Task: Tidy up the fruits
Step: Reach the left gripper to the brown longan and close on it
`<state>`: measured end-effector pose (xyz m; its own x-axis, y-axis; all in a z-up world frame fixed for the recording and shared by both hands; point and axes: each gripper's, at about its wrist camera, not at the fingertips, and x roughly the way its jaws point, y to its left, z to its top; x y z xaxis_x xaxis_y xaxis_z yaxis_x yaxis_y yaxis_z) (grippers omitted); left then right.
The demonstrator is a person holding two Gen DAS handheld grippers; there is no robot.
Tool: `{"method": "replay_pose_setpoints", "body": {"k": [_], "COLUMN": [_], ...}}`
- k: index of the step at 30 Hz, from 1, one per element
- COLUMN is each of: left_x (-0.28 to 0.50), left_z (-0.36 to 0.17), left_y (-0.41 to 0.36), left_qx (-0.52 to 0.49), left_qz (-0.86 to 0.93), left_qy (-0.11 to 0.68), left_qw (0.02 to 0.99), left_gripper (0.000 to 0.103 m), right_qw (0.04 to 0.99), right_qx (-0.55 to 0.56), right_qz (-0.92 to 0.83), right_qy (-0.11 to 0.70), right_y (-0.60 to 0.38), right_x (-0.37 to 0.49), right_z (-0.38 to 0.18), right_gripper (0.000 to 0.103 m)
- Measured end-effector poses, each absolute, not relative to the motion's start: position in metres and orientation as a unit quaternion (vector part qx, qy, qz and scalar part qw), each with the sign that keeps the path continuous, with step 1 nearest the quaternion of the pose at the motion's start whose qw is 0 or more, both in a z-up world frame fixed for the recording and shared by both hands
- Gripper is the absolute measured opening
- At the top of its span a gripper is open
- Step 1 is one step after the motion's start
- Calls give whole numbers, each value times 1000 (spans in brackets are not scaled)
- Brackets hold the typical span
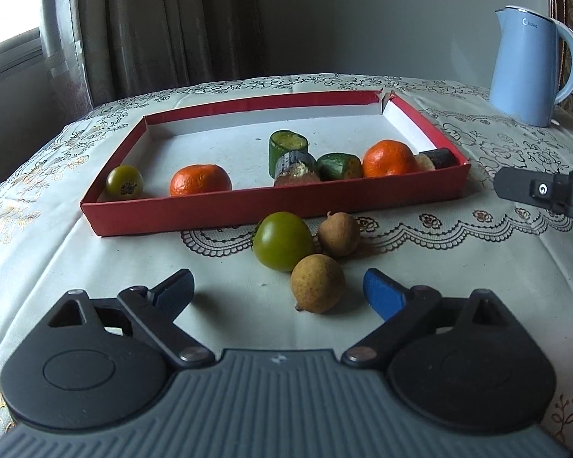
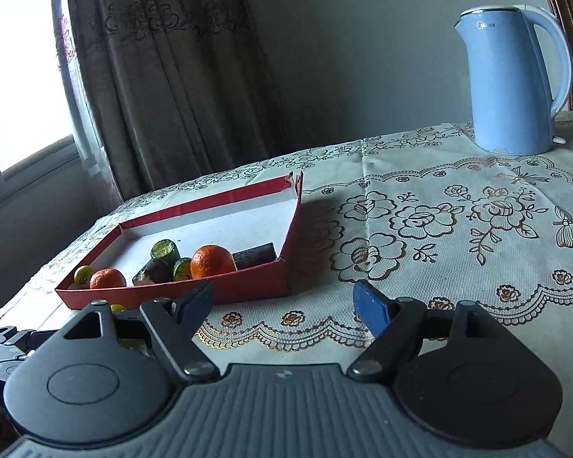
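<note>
The left gripper (image 1: 279, 290) hangs low over the tablecloth (image 1: 95, 267), jaws spread wide and empty; a brown longan (image 1: 317, 283) lies just ahead of the gap. A second longan (image 1: 338, 233) and a green fruit (image 1: 282, 241) sit close behind it, outside the red tray (image 1: 248, 206). Inside the tray rest two oranges (image 1: 200, 185), a small green fruit (image 1: 125, 180) and cut sugarcane pieces (image 1: 288, 147). The right gripper (image 2: 282, 301) hovers wide and empty beside the tray's near corner. A blue kettle (image 2: 512, 80) stands well behind
</note>
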<state>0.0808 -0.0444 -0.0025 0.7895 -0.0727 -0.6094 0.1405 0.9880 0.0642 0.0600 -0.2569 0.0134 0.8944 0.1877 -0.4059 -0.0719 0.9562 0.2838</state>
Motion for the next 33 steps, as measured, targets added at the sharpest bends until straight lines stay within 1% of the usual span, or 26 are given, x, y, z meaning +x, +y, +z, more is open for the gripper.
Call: {"method": "replay_pose_setpoints", "body": {"k": [3, 7, 13, 19, 21, 24, 25, 26, 27, 28, 33], "left_x": [79, 76, 73, 71, 70, 70, 70, 69, 69, 69, 68], "left_z": [-2, -2, -2, -2, -2, -2, -1, -1, -1, -1, -1], "left_y": [-45, -48, -50, -50, -50, -50, -50, -50, -50, -49, -47], "left_qx": [53, 60, 66, 65, 64, 64, 64, 64, 64, 63, 56], "left_qz": [-61, -68, -76, -90, -96, -102, -104, -104, -104, -103, -108], "left_qy": [316, 309, 303, 299, 297, 296, 295, 294, 294, 293, 294], "left_qw": [945, 947, 948, 948, 948, 948, 948, 948, 948, 948, 948], "left_gripper": [90, 85, 78, 68, 62, 57, 56, 51, 44, 41, 32], "right_qw": [964, 963, 953, 946, 944, 942, 942, 941, 942, 941, 941], "right_qx": [131, 125, 104, 58, 36, 5, -1, -1, 0, 3, 6], "right_qz": [65, 61, 39, 14, 9, -3, -6, -8, -8, -7, -6], "right_qy": [221, 232, 281, 318, 327, 335, 334, 337, 336, 337, 338], "right_y": [-256, -255, -249, -236, -229, -220, -219, -218, -219, -220, -221], "right_x": [60, 62, 73, 74, 72, 68, 65, 64, 62, 61, 62], "right_z": [13, 12, 8, 5, 4, 2, 2, 1, 0, 0, 0], "right_gripper": [80, 88, 88, 89, 91, 92, 97, 101, 102, 102, 103]}}
